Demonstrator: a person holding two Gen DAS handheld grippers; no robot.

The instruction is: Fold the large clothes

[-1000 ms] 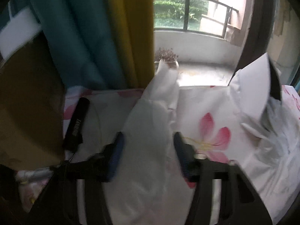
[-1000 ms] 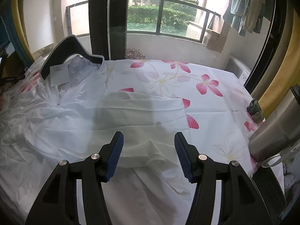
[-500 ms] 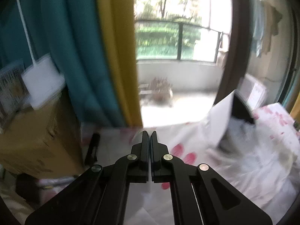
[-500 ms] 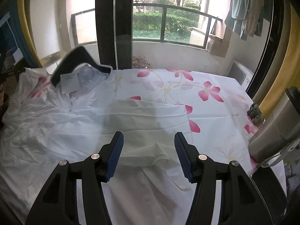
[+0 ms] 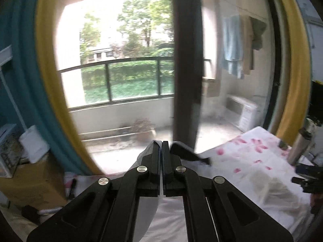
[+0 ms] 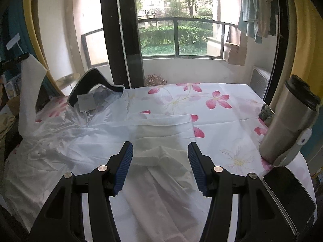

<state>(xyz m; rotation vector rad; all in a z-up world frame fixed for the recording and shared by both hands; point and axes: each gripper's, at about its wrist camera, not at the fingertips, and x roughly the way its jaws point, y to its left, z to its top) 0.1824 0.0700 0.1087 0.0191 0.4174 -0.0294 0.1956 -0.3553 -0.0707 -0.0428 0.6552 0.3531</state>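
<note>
A large white jacket [image 6: 66, 141] with a dark-lined hood [image 6: 94, 80] lies spread on the floral sheet [image 6: 222, 121]. My left gripper [image 5: 162, 147] is shut on the jacket's sleeve, whose white fabric [image 5: 147, 211] hangs below the jaws. In the right wrist view that sleeve [image 6: 30, 80] is lifted at the far left. My right gripper [image 6: 160, 153] is open and empty, hovering just above the jacket's folded right part [image 6: 161, 133].
A steel tumbler [image 6: 286, 121] and a dark phone [image 6: 288, 197] sit at the sheet's right edge. Cardboard boxes [image 5: 30, 181] and teal and yellow curtains [image 5: 26, 80] stand on the left. A dark window frame [image 6: 121, 34] stands behind the bed.
My left gripper shut on the sleeve and lifted it up and rightward. My right gripper stayed open over the jacket, shifting slightly.
</note>
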